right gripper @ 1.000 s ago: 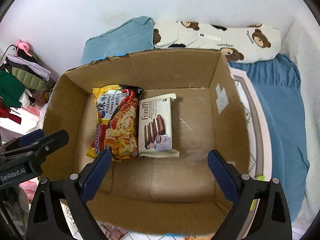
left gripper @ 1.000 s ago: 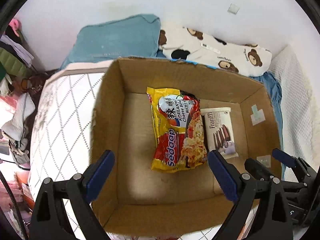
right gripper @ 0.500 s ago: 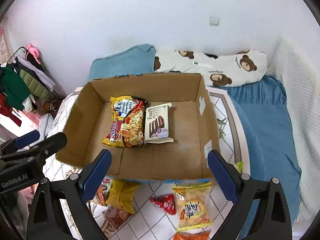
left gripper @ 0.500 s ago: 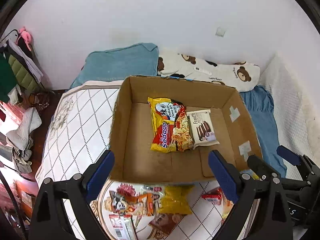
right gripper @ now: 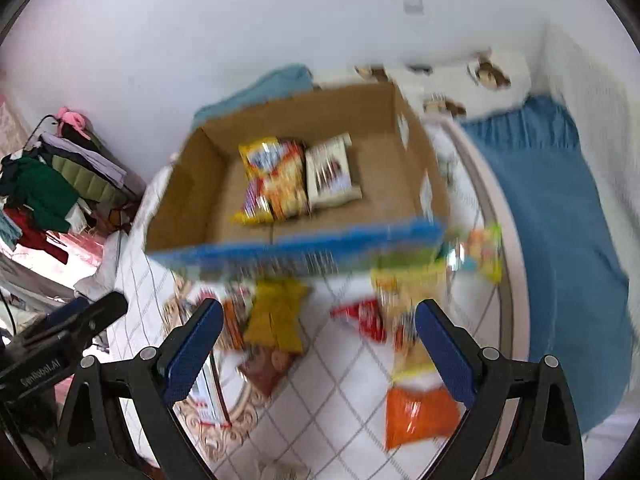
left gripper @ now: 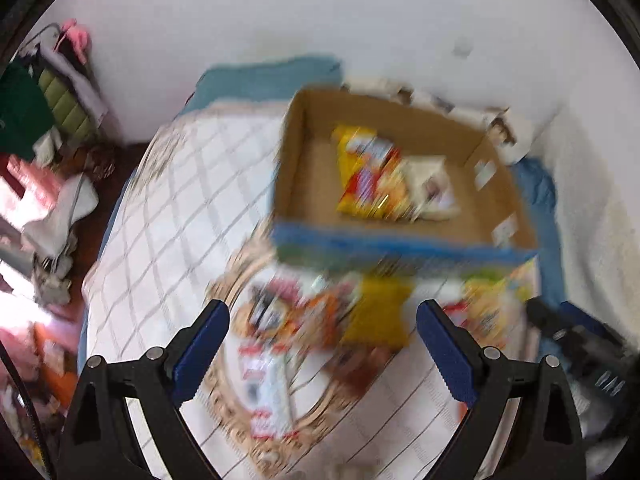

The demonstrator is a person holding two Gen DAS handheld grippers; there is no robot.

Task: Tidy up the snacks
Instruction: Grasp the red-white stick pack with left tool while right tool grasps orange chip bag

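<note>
- Nearest the cameras, the left gripper and the right gripper each hang with their blue-padded jaws spread wide and nothing between them, both tilted down over the bed.
- Just beyond the jaws, the loose snack packets lie scattered on the white quilted bedspread with a grid pattern, in front of the box and outside it.
- Both views are blurred, so the count is rough: a crumpled yellow packet, a small red packet, a flat orange packet, a brown biscuit packet and a yellow-and-green packet against the box's right corner can be told apart, at least five, with more half hidden near the left jaw.
- Farther off stands the open brown cardboard box with a blue printed front; inside it two items lie flat and side by side, touching: a yellow-and-red noodle packet and a white wafer packet with brown biscuits printed on it.
- As a judgement, the task is in its early part: two snacks are boxed and most wait outside, with much of the box floor free.
- Behind the box lie one teal pillow and one white bear-print pillow.
</note>
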